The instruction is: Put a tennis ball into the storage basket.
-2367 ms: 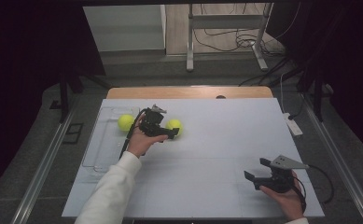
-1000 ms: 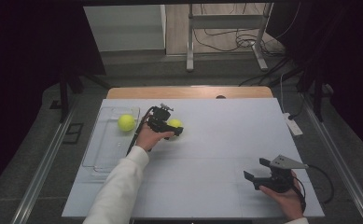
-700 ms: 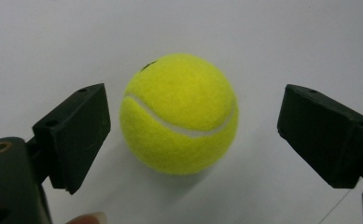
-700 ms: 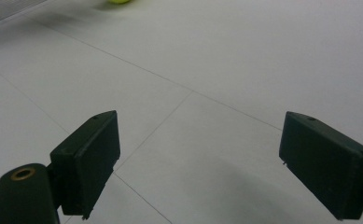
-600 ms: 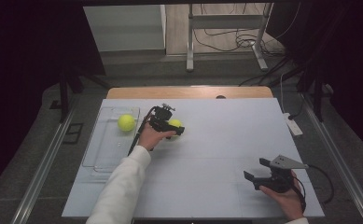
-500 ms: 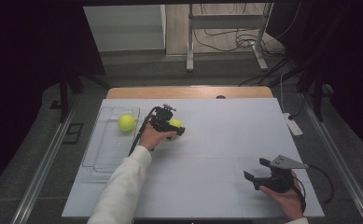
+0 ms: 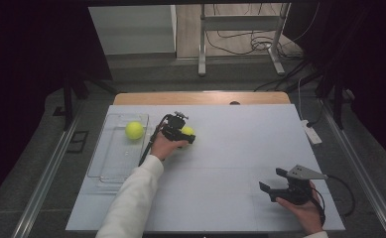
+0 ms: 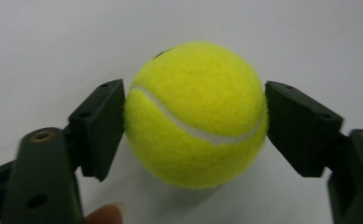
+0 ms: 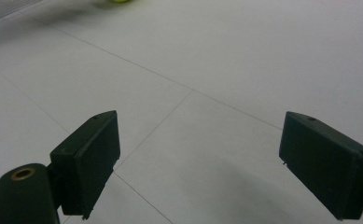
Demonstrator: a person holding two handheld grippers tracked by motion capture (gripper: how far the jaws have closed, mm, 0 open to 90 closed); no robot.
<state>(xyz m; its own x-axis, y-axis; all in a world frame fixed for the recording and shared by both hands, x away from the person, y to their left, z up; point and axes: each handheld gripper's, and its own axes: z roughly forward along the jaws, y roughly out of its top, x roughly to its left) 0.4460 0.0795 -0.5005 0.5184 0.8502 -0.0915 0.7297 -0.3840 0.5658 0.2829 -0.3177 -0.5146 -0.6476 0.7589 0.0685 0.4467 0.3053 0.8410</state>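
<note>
A: The tabletop [image 7: 230, 148] is pale and plain, set in a dark room with cables on the floor behind it. What is new here?

B: Start at the left hand-held gripper [image 8: 194, 126]. Over the last couple of seconds it has slid to its right, away from the ball in the tray [image 7: 134, 130], and settled around the second tennis ball [image 8: 195, 114]. In the left gripper view the two black jaws stand on either side of that ball, the left one touching the felt, the right one at its edge; whether they are squeezing yet I cannot tell.

A: And where does that ball sit?

B: On the bare tabletop, just right of the clear tray [image 7: 106, 163], with the hand over it in the high view.

A: So what does that mean for the work?

B: My guess: one ball is already in the tray, and this one is about to be gripped and carried over.

A: The other hand?

B: The right hand-held gripper [image 7: 272, 181] has stayed near the front right corner, jaws spread wide, holding nothing.
</note>
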